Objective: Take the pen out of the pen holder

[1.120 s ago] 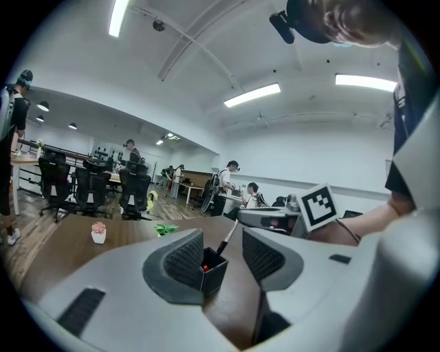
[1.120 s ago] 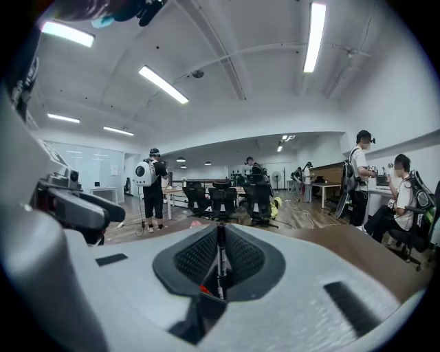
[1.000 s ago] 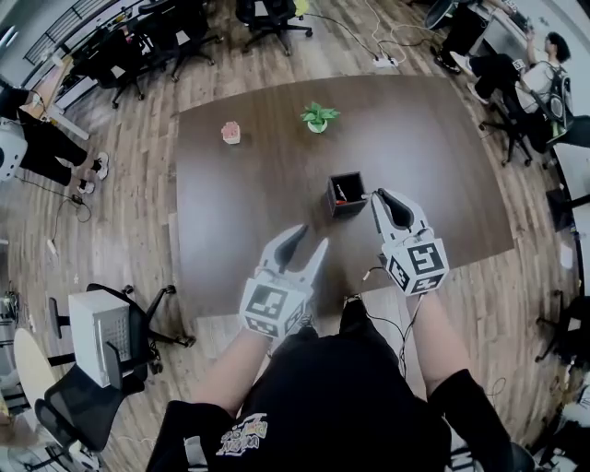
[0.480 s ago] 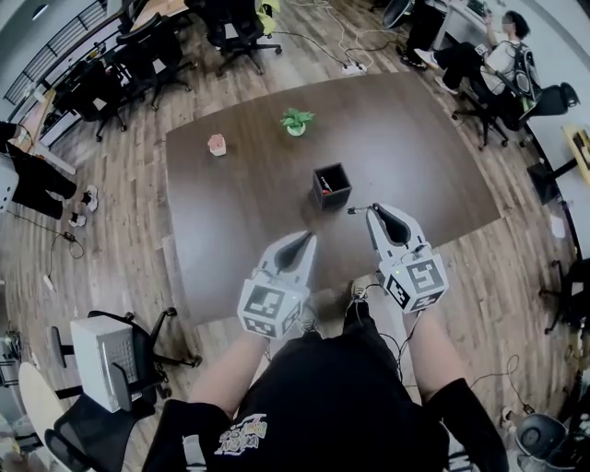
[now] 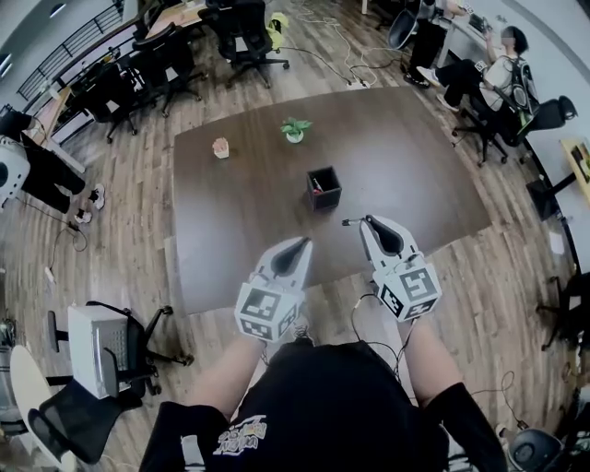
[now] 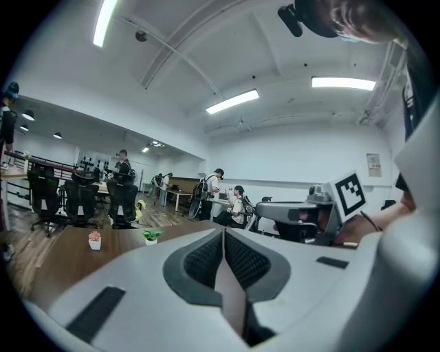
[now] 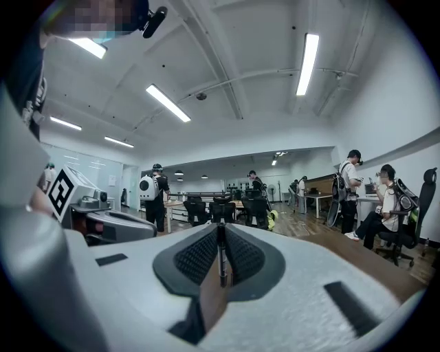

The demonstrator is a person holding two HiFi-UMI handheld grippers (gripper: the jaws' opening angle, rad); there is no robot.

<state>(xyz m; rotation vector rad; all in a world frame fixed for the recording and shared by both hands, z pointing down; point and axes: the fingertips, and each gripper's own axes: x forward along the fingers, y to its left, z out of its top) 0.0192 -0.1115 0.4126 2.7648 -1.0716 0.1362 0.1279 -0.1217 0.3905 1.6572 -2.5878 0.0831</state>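
The black square pen holder (image 5: 324, 188) stands near the middle of the brown table (image 5: 415, 157), with something red showing inside it. My right gripper (image 5: 370, 222) is held this side of the holder, over the table's near edge, shut on a thin dark pen (image 5: 350, 221) that sticks out to the left of its tips. In the right gripper view the pen (image 7: 221, 258) runs upright between the pads (image 7: 199, 256). My left gripper (image 5: 302, 243) hovers further left and nearer to me, its jaws shut with nothing between them (image 6: 223, 235).
A small green plant (image 5: 294, 130) and a pink potted one (image 5: 220, 147) stand at the table's far side. Office chairs (image 5: 244, 23) ring the table. A seated person (image 5: 502, 64) is at the far right. A chair with a white box (image 5: 97, 343) stands at my left.
Both grippers have drawn back from the holder toward me and risen a little. The left gripper's jaws, open a second ago, have shut empty. The right gripper has kept its hold on the pen.
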